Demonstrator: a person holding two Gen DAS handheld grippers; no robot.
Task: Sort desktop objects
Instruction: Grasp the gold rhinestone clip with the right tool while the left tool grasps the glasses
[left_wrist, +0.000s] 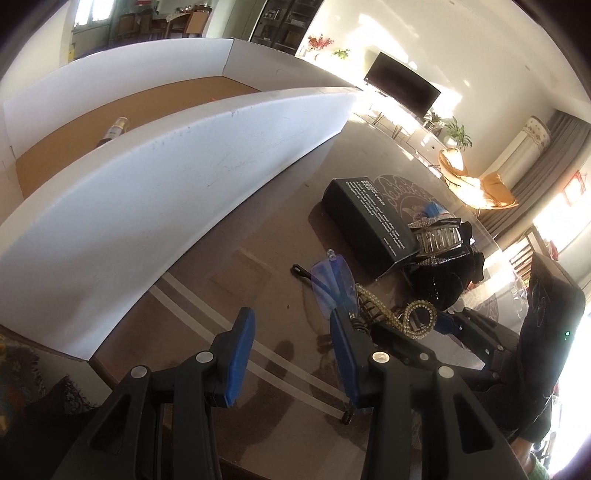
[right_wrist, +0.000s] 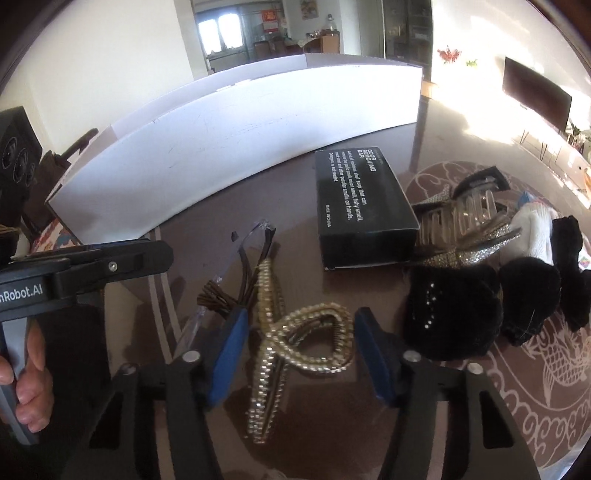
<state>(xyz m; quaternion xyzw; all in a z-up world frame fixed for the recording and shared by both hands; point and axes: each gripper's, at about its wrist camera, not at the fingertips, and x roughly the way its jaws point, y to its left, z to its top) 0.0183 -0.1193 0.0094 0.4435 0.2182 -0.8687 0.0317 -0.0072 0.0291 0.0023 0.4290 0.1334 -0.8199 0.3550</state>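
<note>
My right gripper (right_wrist: 301, 319) straddles a pearl-and-rhinestone hair clip (right_wrist: 314, 339) lying looped on the brown table (right_wrist: 280, 184); its blue pads touch the loop on both sides. The same clip (left_wrist: 413, 314) shows at the right of the left wrist view. Folded glasses (left_wrist: 330, 284) with bluish lenses lie just beyond it. My left gripper (left_wrist: 291, 317) hovers over bare tabletop in front of the white cardboard box (left_wrist: 166, 192), jaws apart with nothing between them. A black printed box (right_wrist: 362, 206), a clear claw clip with a rhinestone bow (right_wrist: 465, 218) and black velvet pieces (right_wrist: 450, 310) lie further right.
The white box has a brown floor and holds a small bottle (left_wrist: 118, 127). A brown tassel (right_wrist: 214, 299) and a white cloth item (right_wrist: 535, 229) also lie on the table. A person's hand (right_wrist: 29, 369) grips the left tool's handle. The table's edge runs near the bottom left.
</note>
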